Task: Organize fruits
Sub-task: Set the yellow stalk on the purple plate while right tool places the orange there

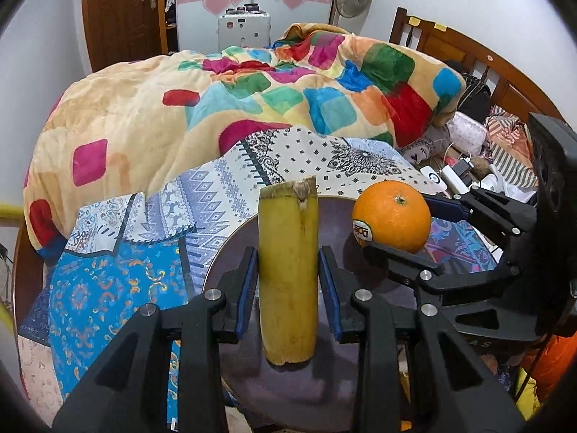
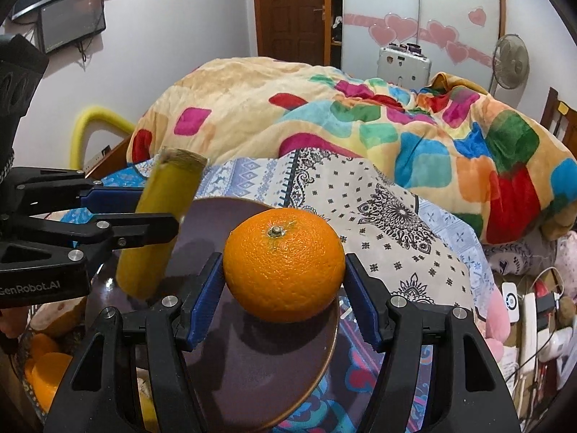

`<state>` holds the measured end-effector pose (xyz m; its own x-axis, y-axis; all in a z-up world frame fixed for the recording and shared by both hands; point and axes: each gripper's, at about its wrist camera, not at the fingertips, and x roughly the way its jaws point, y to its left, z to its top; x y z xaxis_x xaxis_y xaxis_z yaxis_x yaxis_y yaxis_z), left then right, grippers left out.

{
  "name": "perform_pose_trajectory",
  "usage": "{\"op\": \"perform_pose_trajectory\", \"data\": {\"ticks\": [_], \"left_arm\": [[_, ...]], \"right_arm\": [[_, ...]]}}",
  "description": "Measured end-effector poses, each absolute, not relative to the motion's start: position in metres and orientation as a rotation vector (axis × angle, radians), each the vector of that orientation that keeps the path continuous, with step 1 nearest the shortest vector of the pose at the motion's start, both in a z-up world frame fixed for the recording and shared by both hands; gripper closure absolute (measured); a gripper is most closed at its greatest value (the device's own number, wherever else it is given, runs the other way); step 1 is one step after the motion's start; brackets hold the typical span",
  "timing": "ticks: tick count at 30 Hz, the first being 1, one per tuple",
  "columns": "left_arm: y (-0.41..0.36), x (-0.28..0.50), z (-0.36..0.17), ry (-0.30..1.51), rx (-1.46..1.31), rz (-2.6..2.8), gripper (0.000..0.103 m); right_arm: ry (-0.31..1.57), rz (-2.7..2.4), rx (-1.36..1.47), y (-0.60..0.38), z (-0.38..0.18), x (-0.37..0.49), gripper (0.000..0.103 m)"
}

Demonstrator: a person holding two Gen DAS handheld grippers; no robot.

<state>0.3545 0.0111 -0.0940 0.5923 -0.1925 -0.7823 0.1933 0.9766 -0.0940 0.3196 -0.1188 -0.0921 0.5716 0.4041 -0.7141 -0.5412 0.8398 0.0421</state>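
Observation:
My left gripper (image 1: 288, 285) is shut on a yellow banana piece (image 1: 288, 270), held upright over a dark purple plate (image 1: 230, 252). It also shows in the right wrist view (image 2: 158, 231), tilted, in the left gripper (image 2: 119, 213). My right gripper (image 2: 283, 288) is shut on an orange (image 2: 283, 263) with its blue pads at the sides, just above the plate (image 2: 252, 368). In the left wrist view the orange (image 1: 391, 216) carries a Dole sticker and sits between the right gripper's fingers (image 1: 447, 209).
The plate lies on a patterned bedsheet (image 1: 119, 281). A colourful blanket (image 1: 252, 86) is heaped behind. A basket with more oranges (image 2: 47, 371) is at lower left of the right wrist view. Chargers and cables (image 2: 533, 321) lie to the right. A wooden headboard (image 1: 468, 50) stands behind.

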Motion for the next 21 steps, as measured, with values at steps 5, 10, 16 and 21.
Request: {"op": "perform_pose_trajectory", "data": {"ticks": [5,10,16,21], "left_arm": [[0.014,0.357,-0.1,0.92,-0.014,-0.215,0.069],[0.013,0.349,-0.086,0.88,0.0,-0.217,0.069],[0.011,0.334,-0.071,0.837,0.045,-0.204,0.069],[0.017,0.321,-0.065,0.825,0.043,-0.195,0.069]], "right_arm": [[0.803,0.561,-0.203,-0.117,-0.094,0.319,0.039],[0.837,0.552,-0.221,-0.116,-0.1,0.321,0.039],[0.833,0.552,-0.214,-0.119,-0.095,0.316,0.036],[0.742,0.53,-0.228,-0.12,-0.071,0.301,0.025]]}}
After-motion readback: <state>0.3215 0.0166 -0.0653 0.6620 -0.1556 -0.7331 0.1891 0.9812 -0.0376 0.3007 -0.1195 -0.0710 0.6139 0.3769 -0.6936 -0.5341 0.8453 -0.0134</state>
